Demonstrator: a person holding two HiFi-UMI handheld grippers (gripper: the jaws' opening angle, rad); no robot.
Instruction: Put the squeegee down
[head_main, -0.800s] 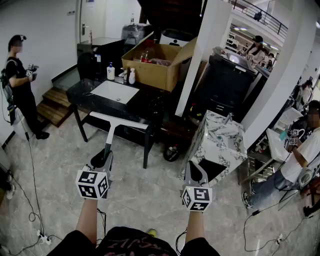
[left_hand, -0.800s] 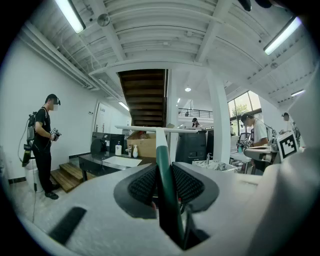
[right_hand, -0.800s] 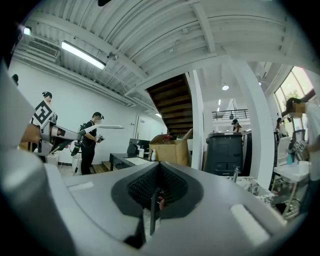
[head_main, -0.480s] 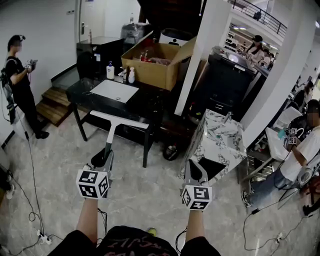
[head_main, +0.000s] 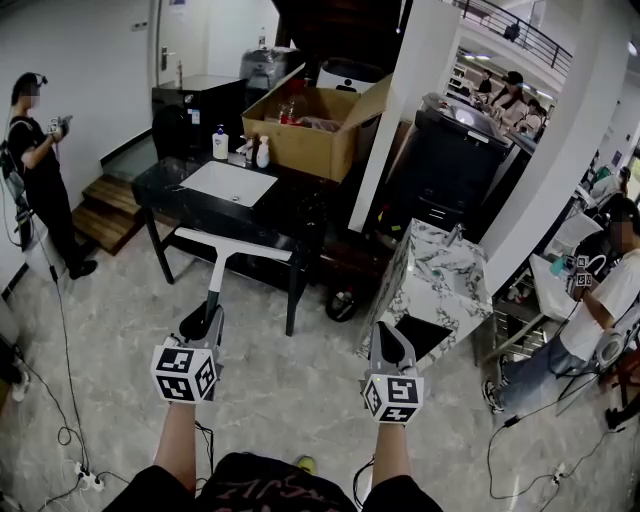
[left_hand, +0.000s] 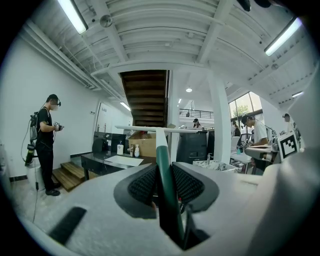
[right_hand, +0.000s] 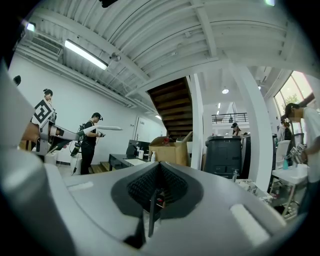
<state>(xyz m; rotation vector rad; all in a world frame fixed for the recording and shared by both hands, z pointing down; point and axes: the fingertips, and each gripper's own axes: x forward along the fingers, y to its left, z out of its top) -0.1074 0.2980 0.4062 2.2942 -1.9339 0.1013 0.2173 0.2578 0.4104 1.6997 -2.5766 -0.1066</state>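
Observation:
A squeegee (head_main: 213, 285) with a green handle and a long white blade sticks out forward from my left gripper (head_main: 203, 322), which is shut on the handle. In the left gripper view the green handle (left_hand: 162, 165) sits pinched between the two dark pads, and the blade (left_hand: 160, 129) lies crosswise at the far end. The blade hangs in the air in front of a black table (head_main: 165, 188). My right gripper (head_main: 390, 345) is held level beside it, shut with nothing between its pads (right_hand: 172, 186). The right gripper view shows the squeegee (right_hand: 102, 129) off to the left.
The black table carries a white basin (head_main: 228, 183), bottles and a cardboard box (head_main: 315, 130). A marble-patterned cabinet (head_main: 435, 285) stands ahead on the right. One person (head_main: 40, 170) stands at the left wall, another (head_main: 605, 310) at the right. Cables lie on the tiled floor (head_main: 100, 330).

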